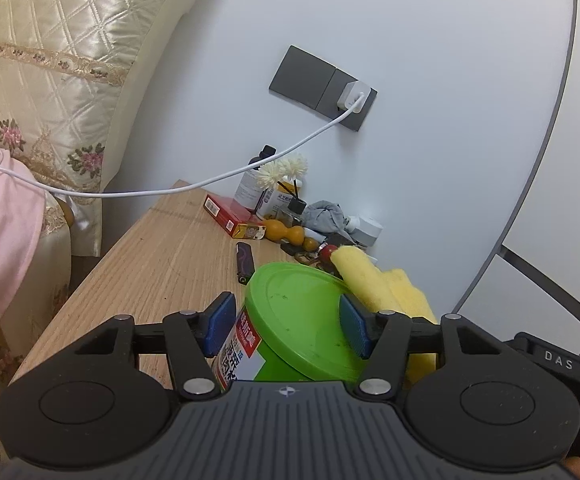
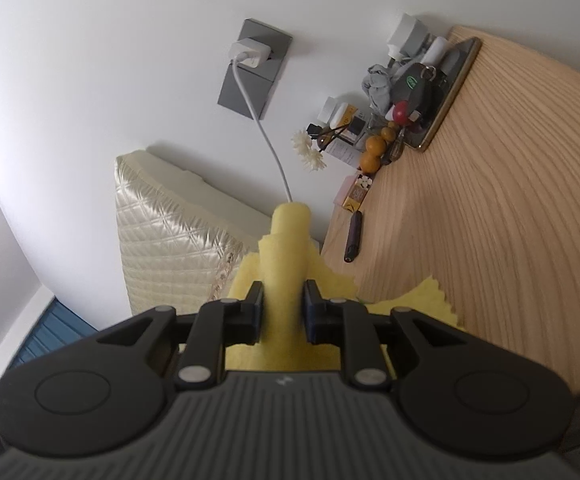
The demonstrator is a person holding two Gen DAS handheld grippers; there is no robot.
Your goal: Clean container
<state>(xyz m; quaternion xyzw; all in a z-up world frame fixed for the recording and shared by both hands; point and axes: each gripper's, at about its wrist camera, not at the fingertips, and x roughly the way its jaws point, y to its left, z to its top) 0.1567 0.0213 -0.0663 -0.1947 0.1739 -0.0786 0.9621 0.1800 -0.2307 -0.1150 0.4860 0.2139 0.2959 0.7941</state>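
Observation:
My left gripper is shut on a round container with a green lid and a red and white label. It holds the container tilted above the wooden table. The lid has dark specks on it. My right gripper is shut on a folded yellow cloth. In the left wrist view the yellow cloth lies against the far right edge of the lid, and the right gripper's body shows at the lower right.
A white charger cable hangs from a grey wall socket across the table. Clutter at the table's back: a red box, a black lighter, bottles, orange gourds, a grey rag. A quilted headboard stands to the left.

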